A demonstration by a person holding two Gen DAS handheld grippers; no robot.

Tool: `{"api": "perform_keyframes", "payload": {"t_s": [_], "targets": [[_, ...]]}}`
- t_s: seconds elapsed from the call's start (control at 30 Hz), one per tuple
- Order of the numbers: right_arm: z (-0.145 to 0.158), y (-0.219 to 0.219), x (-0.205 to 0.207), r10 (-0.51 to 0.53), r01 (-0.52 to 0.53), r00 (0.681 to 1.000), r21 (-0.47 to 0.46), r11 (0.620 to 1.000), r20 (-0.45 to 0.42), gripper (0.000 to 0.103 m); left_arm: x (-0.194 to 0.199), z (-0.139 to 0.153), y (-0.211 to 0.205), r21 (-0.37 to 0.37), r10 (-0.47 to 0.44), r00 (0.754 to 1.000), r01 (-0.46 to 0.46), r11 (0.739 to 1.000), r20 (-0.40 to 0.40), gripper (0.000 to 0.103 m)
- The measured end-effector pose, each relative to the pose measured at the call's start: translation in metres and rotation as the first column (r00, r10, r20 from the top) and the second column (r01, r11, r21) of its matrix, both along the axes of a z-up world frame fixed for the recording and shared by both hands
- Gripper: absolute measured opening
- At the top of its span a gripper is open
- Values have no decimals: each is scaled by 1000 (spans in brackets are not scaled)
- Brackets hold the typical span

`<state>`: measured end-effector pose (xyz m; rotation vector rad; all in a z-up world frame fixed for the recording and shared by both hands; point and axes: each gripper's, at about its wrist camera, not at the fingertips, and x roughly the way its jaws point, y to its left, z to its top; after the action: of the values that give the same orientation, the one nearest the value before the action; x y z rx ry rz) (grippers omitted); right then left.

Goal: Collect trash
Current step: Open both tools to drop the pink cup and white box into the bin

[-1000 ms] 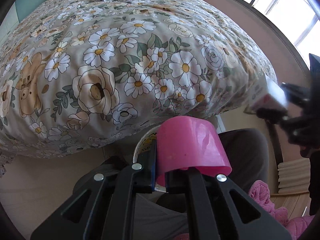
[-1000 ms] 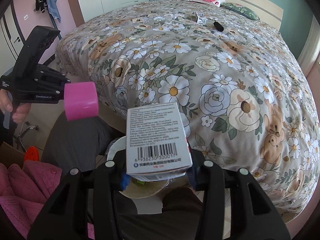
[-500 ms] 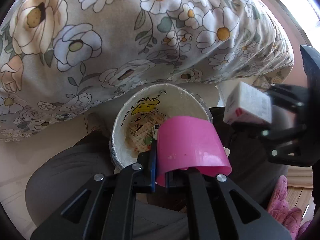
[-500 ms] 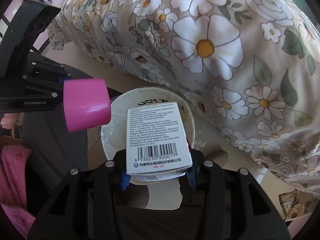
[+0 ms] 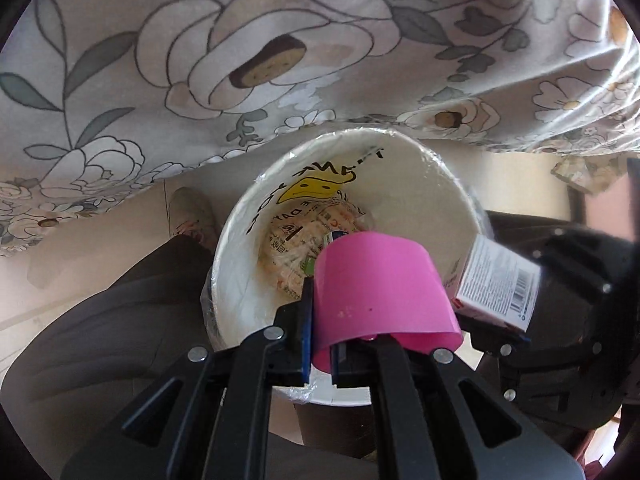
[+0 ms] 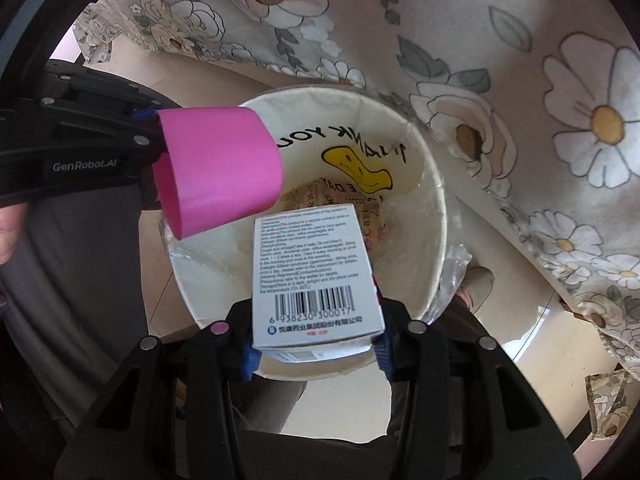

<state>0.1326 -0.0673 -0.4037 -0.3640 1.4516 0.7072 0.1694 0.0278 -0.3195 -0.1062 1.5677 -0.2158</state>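
Left gripper (image 5: 320,344): fills the lower centre of the left wrist view, jaws pinched tight on the wall of a pink plastic cup (image 5: 380,292), which lies on its side over the mouth of the bin.
Right gripper (image 6: 316,352): at the bottom centre of the right wrist view, jaws clamped on the two sides of a white medicine box (image 6: 314,280), barcode face toward the camera.
Medicine box: held just above the near rim of the bin, its far end reaching over the opening; in the left wrist view it appears at the right edge of the bin.
Bin: a white paper bucket (image 6: 434,240) with a yellow duck print and black lettering inside, lined with clear film; printed wrappers (image 5: 296,248) lie at its bottom.
Setting: a floral bedspread (image 5: 280,40) hangs across the top of both views, just beyond the bucket, over a pale floor (image 6: 192,80).
Person: grey trouser legs (image 5: 120,320) flank the bucket; part of a hand (image 6: 10,232) shows at the left edge of the right wrist view.
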Motion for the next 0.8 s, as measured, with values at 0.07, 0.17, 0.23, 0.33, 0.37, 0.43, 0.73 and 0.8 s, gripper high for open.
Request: {"api": "perform_keyframes", "payload": {"t_s": [0.07, 0.17, 0.23, 0.33, 0.37, 0.43, 0.73, 0.8], "targets": [[-9, 0, 3, -19, 20, 1000, 13, 1000, -24, 46, 3, -9, 1, 1, 17, 1000, -17, 1000, -16, 9], [-21, 4, 7, -42, 43, 998, 18, 999, -56, 46, 8, -21, 0, 0, 37, 999, -37, 999, -39, 8], [-29, 4, 10, -55, 56, 996, 12, 998, -75, 46, 9, -26, -1, 7, 46, 998, -45, 999, -48, 9], [-37, 8, 11, -72, 74, 992, 14, 997, -99, 46, 12, -33, 1, 10, 58, 996, -58, 998, -60, 9], [-39, 8, 12, -75, 77, 992, 13, 997, -104, 46, 13, -35, 2, 12, 61, 996, -60, 998, -63, 8], [-44, 9, 12, -81, 82, 990, 5, 997, -116, 46, 14, -38, 2, 25, 62, 996, -61, 998, -65, 9], [-76, 15, 21, -129, 119, 977, -68, 991, -167, 46, 18, -60, -4, 87, 54, 992, -44, 995, -114, 9], [-81, 16, 21, -139, 126, 975, -82, 989, -175, 46, 18, -65, -5, 104, 49, 991, -36, 994, -121, 9]]}}
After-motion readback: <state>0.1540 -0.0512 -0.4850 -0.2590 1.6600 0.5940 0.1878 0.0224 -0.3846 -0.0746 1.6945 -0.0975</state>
